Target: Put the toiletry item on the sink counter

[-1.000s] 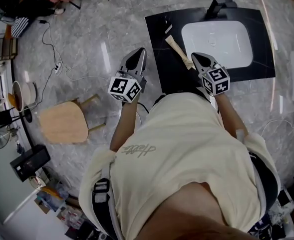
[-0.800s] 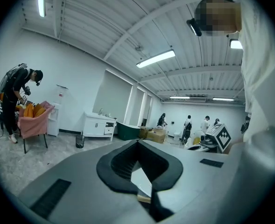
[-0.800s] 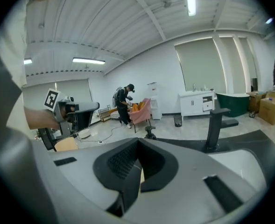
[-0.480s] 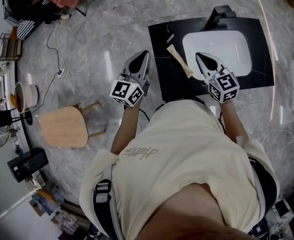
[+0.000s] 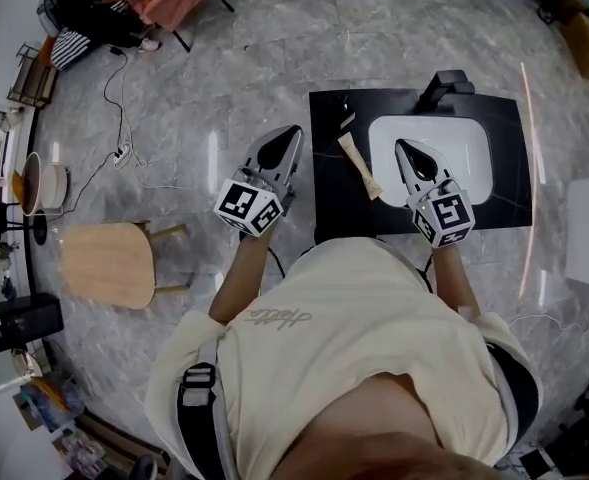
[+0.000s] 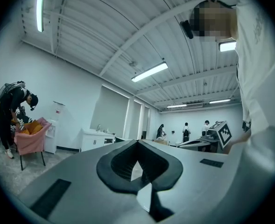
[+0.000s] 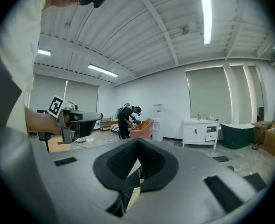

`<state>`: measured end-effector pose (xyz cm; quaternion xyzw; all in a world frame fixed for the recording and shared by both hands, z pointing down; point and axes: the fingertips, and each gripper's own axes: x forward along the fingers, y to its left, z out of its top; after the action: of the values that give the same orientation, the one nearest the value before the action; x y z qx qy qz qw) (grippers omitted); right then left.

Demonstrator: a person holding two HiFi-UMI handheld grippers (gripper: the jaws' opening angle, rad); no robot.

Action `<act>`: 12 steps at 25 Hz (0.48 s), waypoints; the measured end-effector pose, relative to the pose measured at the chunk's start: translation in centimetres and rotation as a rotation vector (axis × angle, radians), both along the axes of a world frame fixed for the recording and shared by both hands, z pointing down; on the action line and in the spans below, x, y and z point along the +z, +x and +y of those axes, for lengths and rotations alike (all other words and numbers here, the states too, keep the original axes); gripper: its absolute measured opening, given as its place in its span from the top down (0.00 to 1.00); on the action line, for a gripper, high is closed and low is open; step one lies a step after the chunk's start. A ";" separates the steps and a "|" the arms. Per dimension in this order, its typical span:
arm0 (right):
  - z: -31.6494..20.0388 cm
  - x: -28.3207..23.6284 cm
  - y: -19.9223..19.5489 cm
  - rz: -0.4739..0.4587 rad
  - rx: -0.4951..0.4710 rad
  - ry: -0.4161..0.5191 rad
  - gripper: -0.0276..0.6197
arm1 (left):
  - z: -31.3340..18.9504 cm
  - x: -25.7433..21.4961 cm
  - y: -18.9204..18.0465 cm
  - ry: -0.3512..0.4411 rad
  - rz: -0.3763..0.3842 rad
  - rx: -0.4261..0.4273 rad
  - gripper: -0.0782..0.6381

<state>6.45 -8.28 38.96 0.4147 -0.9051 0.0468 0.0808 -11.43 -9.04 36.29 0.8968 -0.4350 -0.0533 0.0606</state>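
Grey marble floor point(image 5: 224, 58) fills most of our head view, with a black sink counter point(image 5: 329, 208) standing on it at about one o'clock from us.

We see the toiletry item point(image 5: 359, 166), a slim beige strip, lying flat on the bare black top, at nine o'clock from the white basin point(image 5: 474, 143). Its length runs from eleven to five o'clock. We judge the placing done. It looks light, thin and fairly stiff, perhaps paper-wrapped, though we cannot tell what it is. We would take hold at its middle, across the narrow width. As it lies flush on a hard, glossy top, we expect it to skid if the jaws nudge one end. A small white piece point(image 5: 346, 123) sits just beyond its far end, and the faucet point(image 5: 444, 86) rises at twelve o'clock of the basin.

Our right gripper point(image 5: 402, 148) hangs over the basin at three o'clock from the item, jaws pressed together on nothing. Our left gripper point(image 5: 290, 133) hangs at nine o'clock, off the counter above the floor. Its jaws also meet and hold nothing. Neither gripper touches the item. A wooden stool point(image 5: 109, 265) stands well apart at eight o'clock.
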 end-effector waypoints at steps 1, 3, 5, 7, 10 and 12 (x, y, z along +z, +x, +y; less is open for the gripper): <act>0.0 -0.7 -0.1 -0.006 -0.001 0.011 0.97 | 0.0 -0.4 -0.1 0.009 -0.001 -0.001 0.89; 0.0 -1.8 -0.1 -0.021 -0.002 0.029 0.97 | -0.1 -1.2 -0.3 0.023 0.007 -0.010 0.89; -0.1 -2.8 -0.2 -0.027 -0.003 0.047 0.97 | -0.3 -1.8 -0.8 0.034 0.024 -0.027 0.89; -0.3 -3.5 -0.3 -0.028 -0.004 0.064 0.97 | -0.6 -2.3 -1.3 0.045 0.035 -0.037 0.89; -0.5 -4.4 -0.5 -0.035 -0.002 0.077 0.97 | -0.9 -3.1 -1.8 0.057 0.037 -0.042 0.89; -0.6 -4.7 -0.6 -0.042 0.000 0.079 0.97 | -1.1 -3.5 -2.3 0.061 0.042 -0.051 0.89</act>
<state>5.83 -8.84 34.25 0.4164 -0.9078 0.0198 0.0454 -13.78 -10.17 32.79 0.8854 -0.4547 -0.0871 0.0410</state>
